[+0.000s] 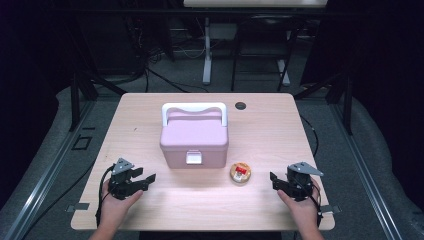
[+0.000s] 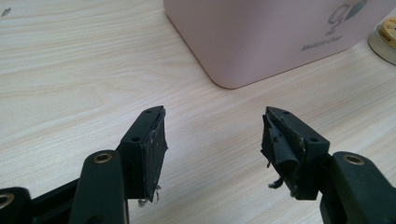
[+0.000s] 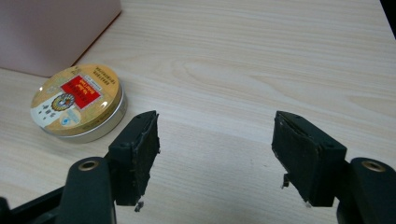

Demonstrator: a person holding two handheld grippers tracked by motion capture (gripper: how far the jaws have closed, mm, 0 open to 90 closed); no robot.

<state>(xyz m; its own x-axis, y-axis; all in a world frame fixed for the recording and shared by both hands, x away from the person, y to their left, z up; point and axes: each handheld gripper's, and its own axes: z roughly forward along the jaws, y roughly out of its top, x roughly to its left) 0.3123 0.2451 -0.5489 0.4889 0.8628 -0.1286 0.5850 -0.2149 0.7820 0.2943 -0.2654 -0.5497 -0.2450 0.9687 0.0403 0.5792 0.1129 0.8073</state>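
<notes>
A: Eyeing the small round gold tin with a red label [image 3: 77, 102]; where's it from the right gripper [image 3: 215, 140]?

B: About 10 o'clock, just beside the closed pink plastic box [image 1: 194, 140]. Right's nearer; both it and the left gripper [image 2: 212, 135] gape wide, empty.

Pink box [image 2: 261, 37] side w/ faint logo, text approx. "Medicine Chest", round tin [image 3: 77, 102] red label, print too small to read

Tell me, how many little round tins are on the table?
1. The small round gold tin with a red label sits beside the pink plastic box, near its front right corner. The closed box could hide more.
</notes>
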